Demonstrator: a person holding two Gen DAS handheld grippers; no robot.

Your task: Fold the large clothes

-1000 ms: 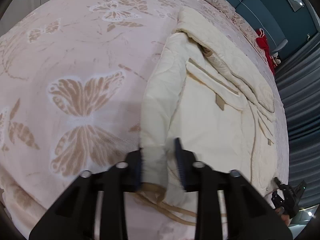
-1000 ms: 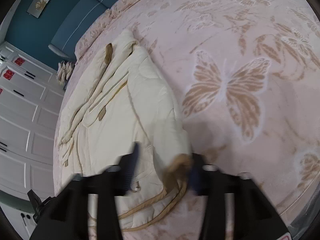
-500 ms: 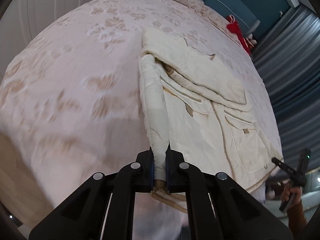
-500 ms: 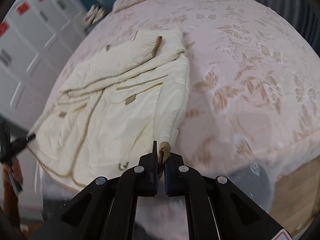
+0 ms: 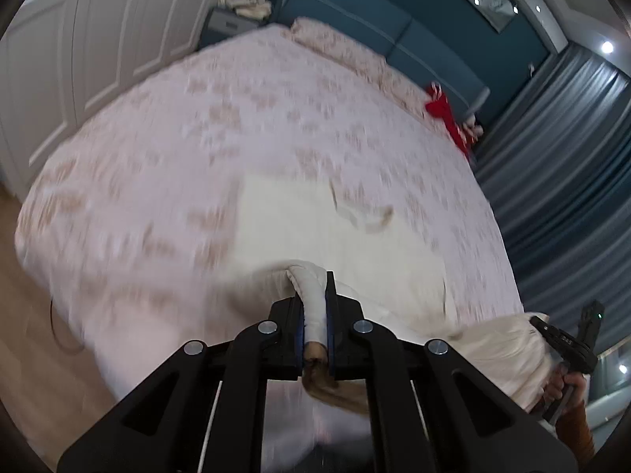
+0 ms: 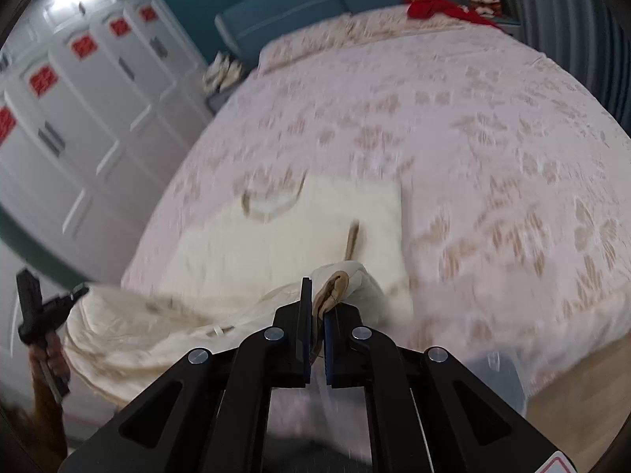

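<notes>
A large cream quilted coat [image 5: 299, 228] with tan trim lies on the pink butterfly-patterned bed [image 5: 189, 149]; its near edge is lifted off the bed. My left gripper [image 5: 314, 295] is shut on a cream, tan-edged fold of the coat. In the right wrist view the same coat [image 6: 276, 244] sags between both hands, and my right gripper [image 6: 317, 295] is shut on its tan-trimmed corner. Each view shows the other gripper at its edge: the right one [image 5: 568, 339] and the left one [image 6: 39, 307], both held in a hand. Both views are blurred.
White wardrobe doors [image 6: 79, 90] stand along the left side of the bed. A teal headboard [image 5: 378, 35] is at the far end, a red cloth [image 5: 445, 114] lies on the far right corner, grey curtains [image 5: 564, 165] hang at the right. Wooden floor [image 5: 35, 339] lies below the bed's near edge.
Both grippers shut on the coat's near edge and rose with it, pulling back from the bed. The coat's near half has lifted and hangs between them.
</notes>
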